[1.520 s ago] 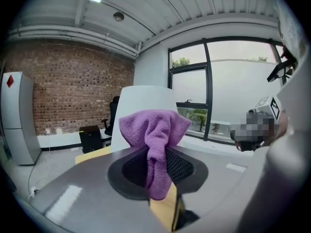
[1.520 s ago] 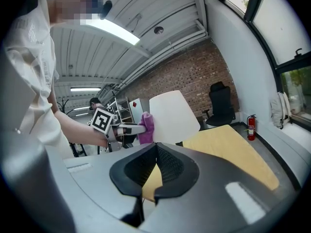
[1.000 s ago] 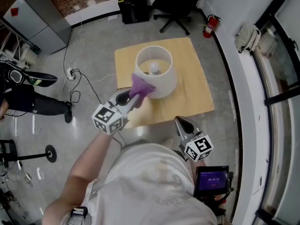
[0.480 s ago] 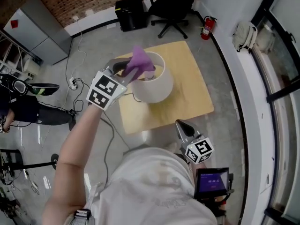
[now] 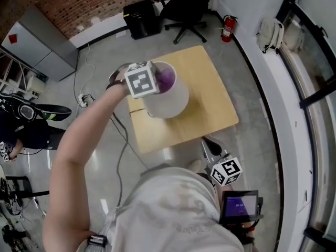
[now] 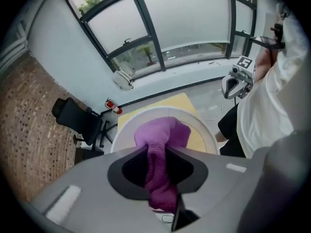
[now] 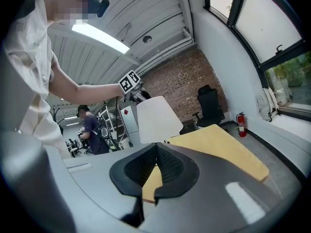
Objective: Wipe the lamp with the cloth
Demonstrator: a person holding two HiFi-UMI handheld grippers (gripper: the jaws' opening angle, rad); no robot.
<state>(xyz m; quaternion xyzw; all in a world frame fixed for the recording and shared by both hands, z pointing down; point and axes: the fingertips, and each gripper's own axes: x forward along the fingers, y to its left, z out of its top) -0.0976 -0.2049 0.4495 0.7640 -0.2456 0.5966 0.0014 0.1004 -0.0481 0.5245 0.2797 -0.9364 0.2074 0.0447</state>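
My left tongs clamp the purple cloth just over the open top of the lamp on the table, so I judge the wiping barely begun, while my right tongs hang closed and empty, well apart.

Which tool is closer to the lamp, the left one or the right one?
Left. The left tool holds the cloth right over the lamp's open top; the right tool hangs back by the table's near edge.
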